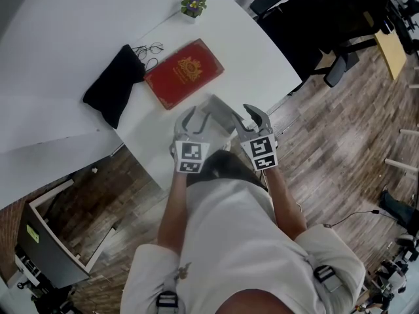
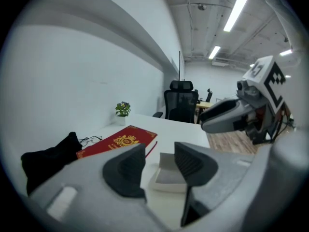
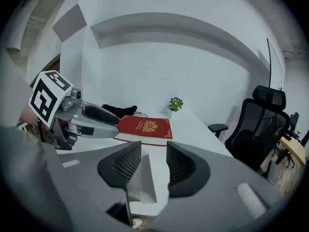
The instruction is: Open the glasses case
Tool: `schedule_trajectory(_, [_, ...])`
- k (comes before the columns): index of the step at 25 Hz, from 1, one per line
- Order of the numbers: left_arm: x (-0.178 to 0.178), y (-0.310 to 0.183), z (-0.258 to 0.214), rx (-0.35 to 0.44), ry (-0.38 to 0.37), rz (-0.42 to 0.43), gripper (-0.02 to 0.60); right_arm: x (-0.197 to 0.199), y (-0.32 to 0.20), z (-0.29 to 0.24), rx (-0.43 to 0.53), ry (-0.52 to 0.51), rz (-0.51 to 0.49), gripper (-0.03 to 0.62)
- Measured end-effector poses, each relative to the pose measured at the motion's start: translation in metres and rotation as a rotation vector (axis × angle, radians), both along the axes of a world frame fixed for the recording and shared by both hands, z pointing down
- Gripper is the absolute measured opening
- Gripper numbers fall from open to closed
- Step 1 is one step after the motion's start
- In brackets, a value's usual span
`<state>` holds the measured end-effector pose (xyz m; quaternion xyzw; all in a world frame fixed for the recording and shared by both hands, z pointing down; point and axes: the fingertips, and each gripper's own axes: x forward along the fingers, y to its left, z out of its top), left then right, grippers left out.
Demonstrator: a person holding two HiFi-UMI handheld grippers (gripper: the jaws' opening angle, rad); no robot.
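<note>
The glasses case (image 1: 220,112) is a white box with a grey inside, lying near the front edge of the white table (image 1: 262,57). It looks open, with its grey inside showing in the left gripper view (image 2: 170,174). My left gripper (image 1: 192,120) hangs over its left end and my right gripper (image 1: 253,118) over its right end, both above it and apart from it. In the left gripper view the left gripper (image 2: 159,151) is open, nothing between its pads. The right gripper (image 3: 153,149) also stands open and empty, the case (image 3: 141,192) below it.
A red book (image 1: 183,72) lies behind the case, with a black pouch (image 1: 114,84) and a pair of glasses (image 1: 149,50) to its left. A small potted plant (image 1: 194,5) stands at the far edge. Black office chairs (image 1: 314,18) stand to the right, a cabinet (image 1: 59,241) below left.
</note>
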<state>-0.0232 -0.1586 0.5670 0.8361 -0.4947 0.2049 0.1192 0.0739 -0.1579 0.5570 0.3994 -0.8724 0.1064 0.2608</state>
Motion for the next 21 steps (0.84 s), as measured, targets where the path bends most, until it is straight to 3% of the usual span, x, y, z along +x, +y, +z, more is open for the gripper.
schedule_trajectory(21, [-0.013,0.007,-0.010,0.019,0.023,0.007,0.179,-0.012,0.003,-0.007,-0.016,-0.031,0.032,0.152])
